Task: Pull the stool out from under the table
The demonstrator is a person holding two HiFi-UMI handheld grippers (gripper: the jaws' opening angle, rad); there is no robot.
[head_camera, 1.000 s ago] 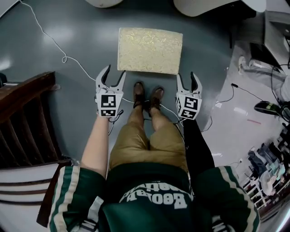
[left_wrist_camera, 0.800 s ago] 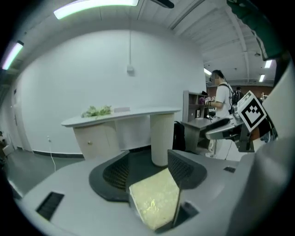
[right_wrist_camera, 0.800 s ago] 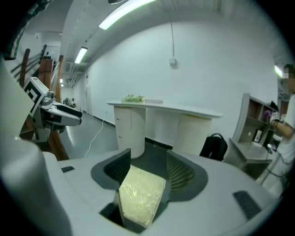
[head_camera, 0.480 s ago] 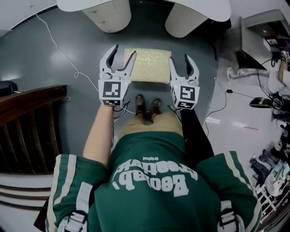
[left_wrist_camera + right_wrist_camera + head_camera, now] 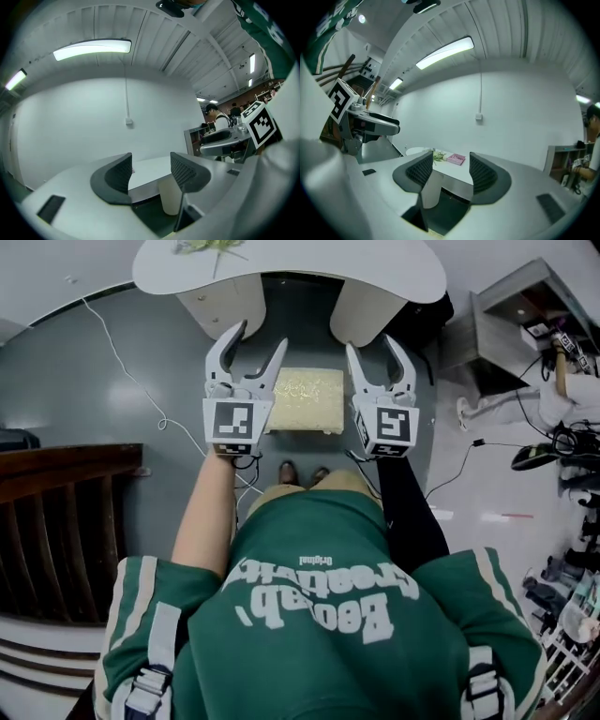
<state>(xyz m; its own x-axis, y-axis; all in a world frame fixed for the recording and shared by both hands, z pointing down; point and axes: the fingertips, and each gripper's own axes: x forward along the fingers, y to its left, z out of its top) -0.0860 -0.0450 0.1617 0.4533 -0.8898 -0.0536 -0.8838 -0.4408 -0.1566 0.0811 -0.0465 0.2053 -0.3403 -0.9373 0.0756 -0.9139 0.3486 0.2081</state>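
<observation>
The stool [image 5: 305,399] has a cream patterned cushion and stands on the grey floor, just in front of the white table [image 5: 291,268] and its two pale legs. In the head view my left gripper [image 5: 255,341] is held up over the stool's left side, open and empty. My right gripper [image 5: 373,345] is over the stool's right side, also open and empty. Neither touches the stool. The left gripper view looks level across the room: open jaws [image 5: 150,168] frame the table top [image 5: 147,169] and a leg [image 5: 171,201]. The right gripper view shows open jaws [image 5: 449,168] and the table top [image 5: 452,171].
A dark wooden chair [image 5: 56,512] stands at the left. A thin white cable [image 5: 122,362] runs over the floor. A desk and clutter [image 5: 525,324] fill the right side. A plant and a pink book [image 5: 456,159] lie on the table. My shoes [image 5: 300,470] are just behind the stool.
The view has risen and tilted forward, so the table has come into sight and the stool looks smaller. Both grippers have lifted from beside my shoes to over the stool's sides, still open.
</observation>
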